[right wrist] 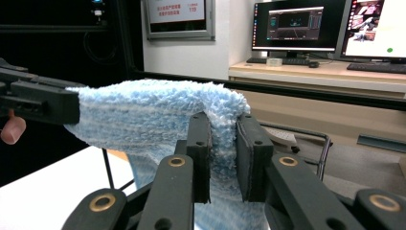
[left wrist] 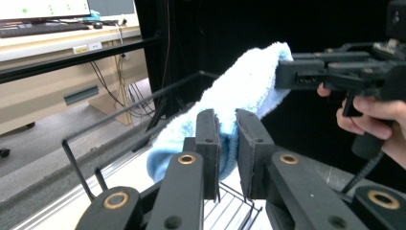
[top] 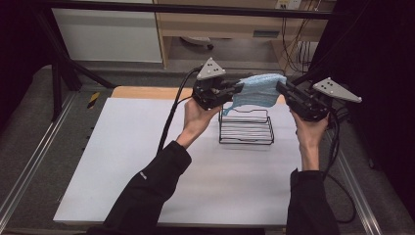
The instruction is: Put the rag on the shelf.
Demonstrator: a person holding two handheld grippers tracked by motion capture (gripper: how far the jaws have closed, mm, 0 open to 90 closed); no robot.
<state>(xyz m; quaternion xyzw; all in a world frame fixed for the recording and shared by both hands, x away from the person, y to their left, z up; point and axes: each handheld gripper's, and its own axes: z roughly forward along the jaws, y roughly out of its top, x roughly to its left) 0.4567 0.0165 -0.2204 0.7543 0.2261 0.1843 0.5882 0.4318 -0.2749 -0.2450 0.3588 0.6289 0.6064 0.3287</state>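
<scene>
A light-blue fluffy cloth [top: 258, 90] is stretched in the air between the two grippers, directly above the black wire rack [top: 246, 128], which stands on the white table top [top: 147, 161]. The cloth is apart from the rack; only a short loose corner hangs from its left end toward the rack's top wires. In the high view it looks like a folded band, slightly arched, with a darker blue edge along the lower side.

The left gripper [top: 238, 88] grips the cloth's left end just above the rack's left side. In the left gripper view its two black jaws stand narrow, with a fold of the cloth [left wrist: 230, 103] pressed between the pads, and the cloth runs away from them to the right gripper [left wrist: 287, 74] beyond. The pile there looks soft and nubby, pale blue with whiter highlights.

The right gripper [top: 280, 87] grips the other end, above the rack's right side. In the right gripper view its jaws are likewise narrow and clamp a thick doubled edge of the cloth [right wrist: 158, 115]; the weave shows as shaggy terry loops in faint blue and white bands. The rack's [right wrist: 325, 143] wire rim shows below and behind the cloth. The left gripper [right wrist: 74, 108] bites the far end.
</scene>
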